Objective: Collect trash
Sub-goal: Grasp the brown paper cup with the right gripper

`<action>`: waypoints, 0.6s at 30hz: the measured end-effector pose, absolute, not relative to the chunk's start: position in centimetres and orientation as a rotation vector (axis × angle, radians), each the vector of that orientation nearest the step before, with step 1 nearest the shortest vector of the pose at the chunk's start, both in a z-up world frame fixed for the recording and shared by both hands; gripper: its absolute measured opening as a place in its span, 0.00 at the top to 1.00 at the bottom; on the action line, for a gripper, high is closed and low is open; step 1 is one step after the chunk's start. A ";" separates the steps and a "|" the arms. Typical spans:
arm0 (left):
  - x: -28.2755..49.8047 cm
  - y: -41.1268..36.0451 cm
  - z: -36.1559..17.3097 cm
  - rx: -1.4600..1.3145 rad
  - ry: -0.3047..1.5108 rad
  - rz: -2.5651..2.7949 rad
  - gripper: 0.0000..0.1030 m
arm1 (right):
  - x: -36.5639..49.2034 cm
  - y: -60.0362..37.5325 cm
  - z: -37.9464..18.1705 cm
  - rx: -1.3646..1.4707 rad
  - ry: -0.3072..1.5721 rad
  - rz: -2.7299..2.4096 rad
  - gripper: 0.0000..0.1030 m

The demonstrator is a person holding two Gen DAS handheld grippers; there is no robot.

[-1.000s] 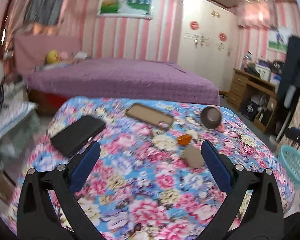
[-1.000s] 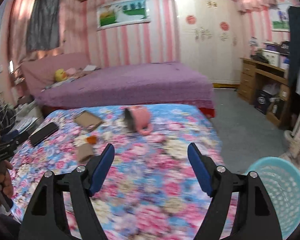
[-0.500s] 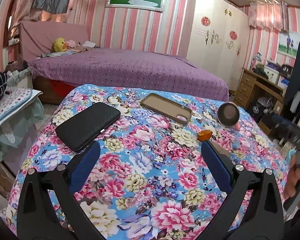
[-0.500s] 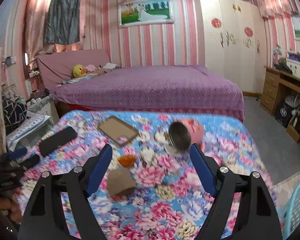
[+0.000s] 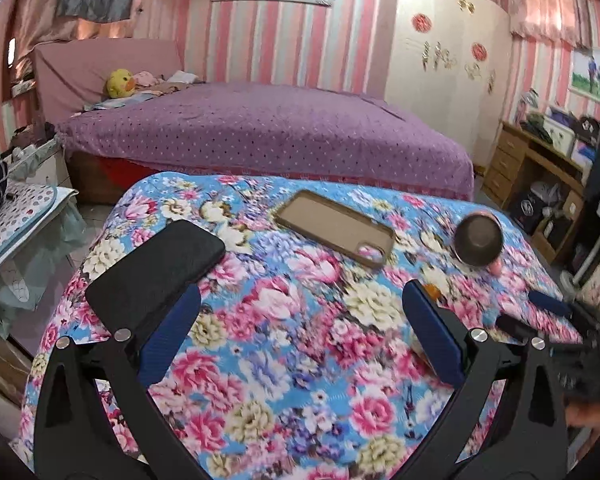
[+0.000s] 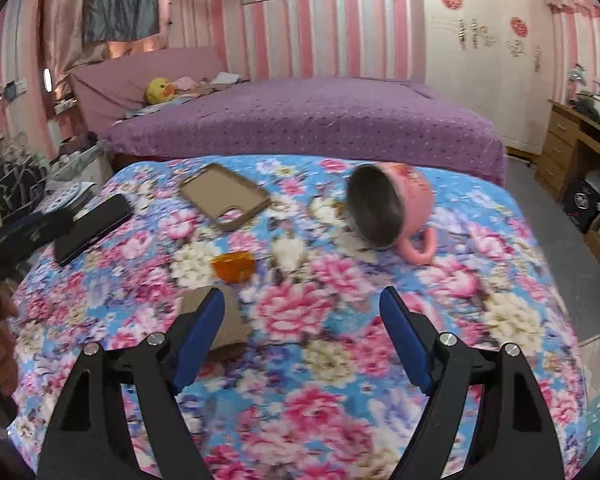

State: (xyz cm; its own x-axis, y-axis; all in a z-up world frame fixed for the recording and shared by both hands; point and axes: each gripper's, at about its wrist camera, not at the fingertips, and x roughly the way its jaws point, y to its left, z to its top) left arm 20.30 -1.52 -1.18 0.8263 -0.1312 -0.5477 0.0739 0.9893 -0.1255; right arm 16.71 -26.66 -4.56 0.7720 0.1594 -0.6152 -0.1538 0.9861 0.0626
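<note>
— What is lying on the flowered cloth (image 6: 340, 400) right now?

— The trash is sitting in the middle part. There is a small orange scrap (image 6: 234, 266), crumpled and a little shiny, and just beside it, nearer to the person, a brown cardboard piece (image 6: 230, 326), flat and dull in colour. The two are near each other, but I cannot tell if they are touching.

— And the tongs?

— The right gripper (image 6: 302, 342) is hovering low over the cloth with its jaws standing wide apart and nothing between them. Its left blue finger is covering one side of the cardboard piece. The left gripper (image 5: 300, 336) is also gaping wide and holding nothing — it is hanging over the other side of the table, close to the black phone (image 5: 156, 276).

— Anything else on the table?

— A tan phone case (image 6: 224, 196) is lying with its hollow side up, and a pink mug (image 6: 392, 208) is lying tipped on its side, its handle touching the cloth and its mouth facing toward the orange scrap. Behind the table a purple bed (image 6: 312, 124) is standing.
</note>
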 end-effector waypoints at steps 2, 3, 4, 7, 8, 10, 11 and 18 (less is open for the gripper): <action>20.5 -0.7 -2.2 -0.118 0.606 -0.092 0.05 | 16.8 -25.6 -4.8 -0.012 0.676 0.195 0.24; 20.6 -0.3 -2.6 -0.115 0.624 -0.078 0.05 | 17.0 -25.0 -4.9 -0.023 0.682 0.209 0.24; 20.7 0.1 -2.9 -0.112 0.635 -0.068 0.05 | 17.2 -24.4 -5.1 -0.029 0.691 0.221 0.24; 20.3 1.4 -3.2 -0.123 0.636 -0.050 0.05 | 17.8 -23.2 -5.7 -0.021 0.727 0.256 0.24; 20.1 1.8 -3.2 -0.132 0.637 -0.051 0.05 | 18.0 -22.9 -5.8 -0.021 0.737 0.259 0.24; 20.0 2.3 -3.4 -0.143 0.644 -0.061 0.05 | 18.7 -22.0 -6.5 -0.037 0.772 0.258 0.24; 20.0 2.4 -3.6 -0.146 0.649 -0.066 0.05 | 18.9 -21.6 -6.9 -0.041 0.784 0.256 0.24; 19.7 1.9 -4.0 -0.127 0.662 -0.101 0.06 | 20.3 -20.0 -9.1 -0.094 0.882 0.222 0.47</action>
